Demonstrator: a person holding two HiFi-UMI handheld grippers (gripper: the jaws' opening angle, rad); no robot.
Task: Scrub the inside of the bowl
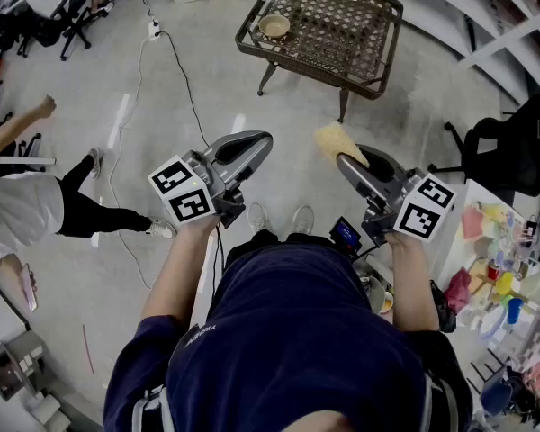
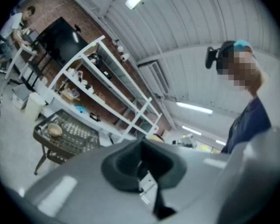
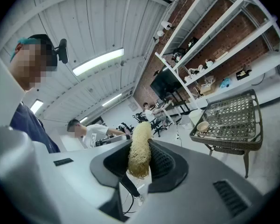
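The left gripper (image 2: 141, 162) was closed with nothing between its jaws and was held out at the near left. The right gripper (image 3: 139, 166) was clamped on a yellow, fibrous scrubber (image 3: 140, 146), which stuck out past the jaw tips. The bowl (image 1: 274, 27) stood at the left corner of the wicker table (image 1: 342, 25) on the far side of the floor, well apart from both grippers.
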